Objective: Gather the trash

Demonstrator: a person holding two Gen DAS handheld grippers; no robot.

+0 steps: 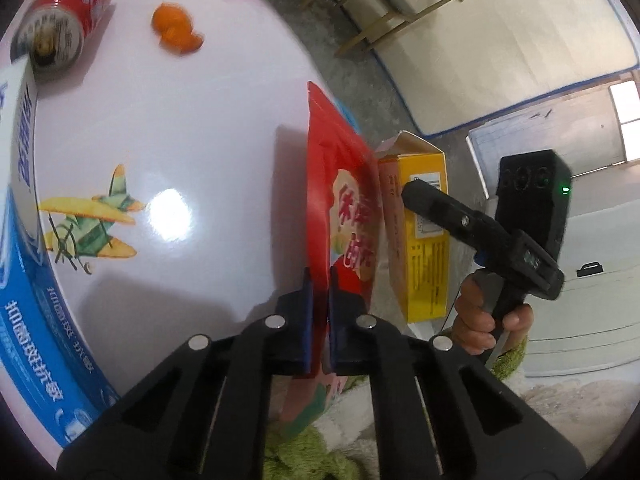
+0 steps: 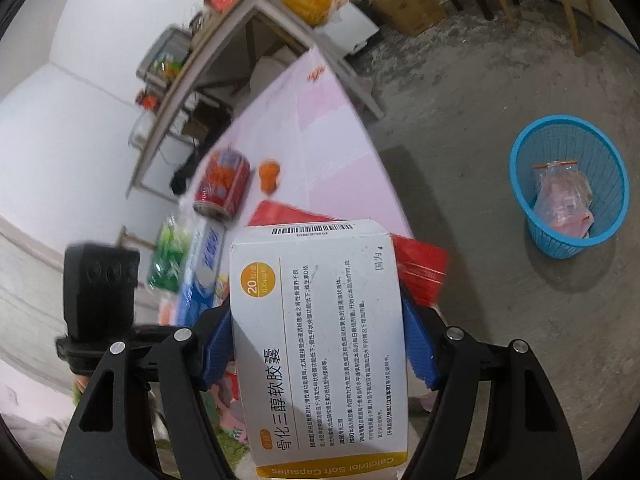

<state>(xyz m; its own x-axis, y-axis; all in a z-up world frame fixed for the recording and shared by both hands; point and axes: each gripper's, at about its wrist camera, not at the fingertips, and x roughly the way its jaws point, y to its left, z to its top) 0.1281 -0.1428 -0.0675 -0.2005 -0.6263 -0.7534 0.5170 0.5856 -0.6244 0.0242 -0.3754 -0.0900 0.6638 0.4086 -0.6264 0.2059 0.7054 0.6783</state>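
Closest to the left wrist camera, the left gripper (image 1: 320,312) is clenched on the lower edge of a red snack bag (image 1: 344,208), which stands upright on edge between the blue pads (image 1: 307,320) at the right edge of the pink tabletop (image 1: 192,128). Going left to right across that view: a blue and white box (image 1: 24,208) runs along the left edge of the tabletop, a red can (image 1: 68,12) lies on its side at the far left corner, a piece of orange peel (image 1: 176,30) lies just beside it, and an aeroplane picture (image 1: 90,220) is printed on the surface. Right of the bag, past the table edge, a hand (image 1: 488,320) holds the right gripper (image 2: 316,344).

In the right wrist view, that gripper grasps a white and yellow medicine box (image 2: 320,340) by its two long sides, its blue pads (image 2: 420,344) pressing on it. Behind the box the red bag shows at the near edge of the tabletop. Well off to the right, a blue basket (image 2: 520,184) stands on the concrete floor (image 2: 480,320) with a clear plastic bag (image 2: 564,200) inside.
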